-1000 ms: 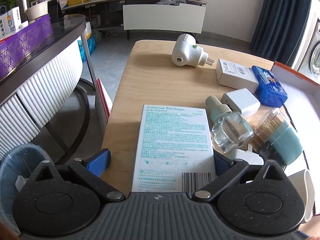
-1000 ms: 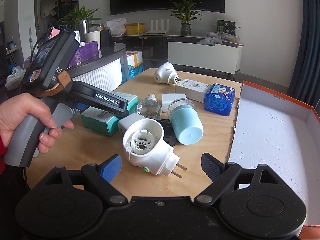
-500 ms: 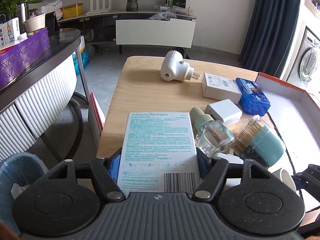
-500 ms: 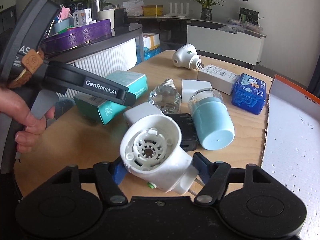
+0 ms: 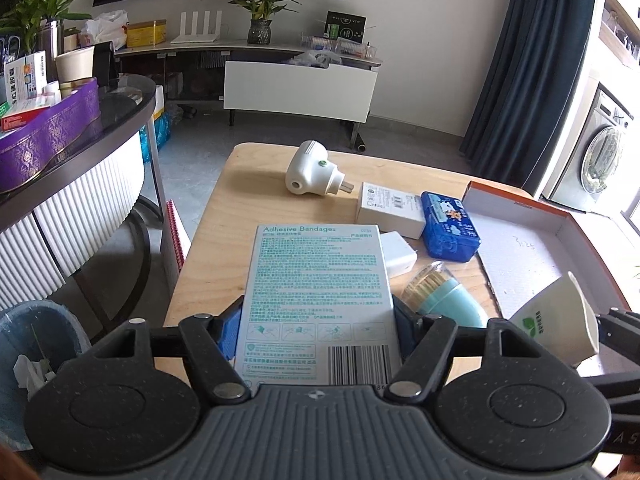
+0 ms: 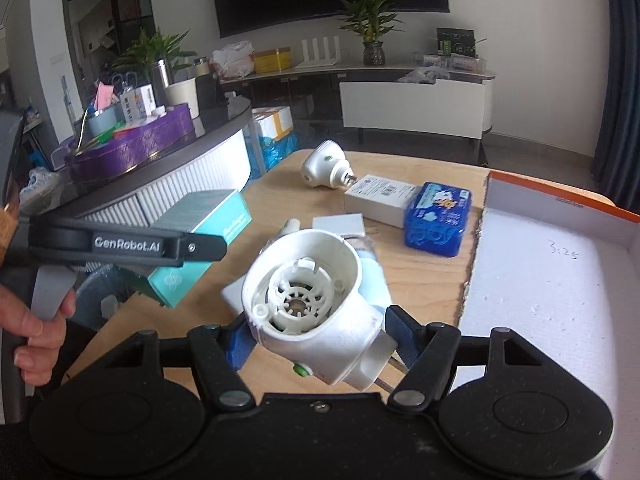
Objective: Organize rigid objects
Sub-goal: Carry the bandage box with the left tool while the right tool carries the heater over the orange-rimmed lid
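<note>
My left gripper [image 5: 316, 332] is shut on a teal adhesive bandages box [image 5: 320, 300] and holds it lifted above the wooden table [image 5: 248, 208]. The box also shows in the right wrist view [image 6: 200, 248], held by the left gripper [image 6: 160, 246]. My right gripper [image 6: 316, 340] is shut on a white plug-in vaporizer [image 6: 312, 304], raised off the table. It shows at the right edge of the left wrist view [image 5: 556, 324]. An open orange-rimmed box with white foam [image 6: 560, 272] lies to the right.
On the table lie a second white plug-in vaporizer [image 5: 312, 174], a white carton [image 5: 390, 210], a blue tin [image 5: 450, 232], a white adapter [image 5: 396, 252] and a teal toothpick jar [image 5: 444, 300]. A dark curved counter [image 5: 60, 152] stands left, a bin [image 5: 28, 344] below it.
Both grippers have closed and lifted: the left raised the bandages box, the right took hold of the near vaporizer and raised it off the table.
</note>
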The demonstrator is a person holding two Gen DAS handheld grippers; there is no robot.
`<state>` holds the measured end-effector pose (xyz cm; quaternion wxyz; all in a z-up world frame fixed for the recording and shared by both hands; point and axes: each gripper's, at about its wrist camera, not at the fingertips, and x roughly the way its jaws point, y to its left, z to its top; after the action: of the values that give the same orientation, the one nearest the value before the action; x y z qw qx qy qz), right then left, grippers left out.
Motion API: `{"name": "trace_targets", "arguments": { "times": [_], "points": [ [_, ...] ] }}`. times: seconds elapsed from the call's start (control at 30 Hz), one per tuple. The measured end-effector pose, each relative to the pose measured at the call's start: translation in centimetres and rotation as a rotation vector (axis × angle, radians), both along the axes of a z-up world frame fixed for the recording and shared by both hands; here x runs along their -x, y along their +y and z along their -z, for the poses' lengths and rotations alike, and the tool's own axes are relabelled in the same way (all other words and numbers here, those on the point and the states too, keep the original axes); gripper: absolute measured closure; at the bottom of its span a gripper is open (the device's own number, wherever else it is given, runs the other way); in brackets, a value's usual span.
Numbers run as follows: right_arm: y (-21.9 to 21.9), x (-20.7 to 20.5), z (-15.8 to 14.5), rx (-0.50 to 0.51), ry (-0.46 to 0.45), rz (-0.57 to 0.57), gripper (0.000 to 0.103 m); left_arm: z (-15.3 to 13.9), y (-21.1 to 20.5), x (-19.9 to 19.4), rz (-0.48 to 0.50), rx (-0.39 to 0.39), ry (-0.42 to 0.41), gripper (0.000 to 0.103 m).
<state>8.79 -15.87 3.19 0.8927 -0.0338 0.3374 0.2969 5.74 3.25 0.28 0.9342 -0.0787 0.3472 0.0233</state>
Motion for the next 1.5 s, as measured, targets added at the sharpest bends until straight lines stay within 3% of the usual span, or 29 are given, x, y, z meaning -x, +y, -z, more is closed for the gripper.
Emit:
{"name": "trace_targets", "arguments": {
  "times": [0.73,1.03,1.5],
  "points": [
    [-13.0,-3.9,-6.7,-0.035,-0.101,0.366,0.021,-4.3,-11.3,-6.7,0.193,0.002,-0.056,0.032],
    [-15.6,-5.7,-5.9,-0.034,-0.076,0.420,0.021,-3.6,-13.8,-7.7,0.231,0.012,-0.052,0.032],
    [-15.9,-9.4,-4.9,0.001,-0.051,0.438,0.021,-2.9,-15.3,-9.9,0.236,0.001,-0.019,0.032]
  ]
}}
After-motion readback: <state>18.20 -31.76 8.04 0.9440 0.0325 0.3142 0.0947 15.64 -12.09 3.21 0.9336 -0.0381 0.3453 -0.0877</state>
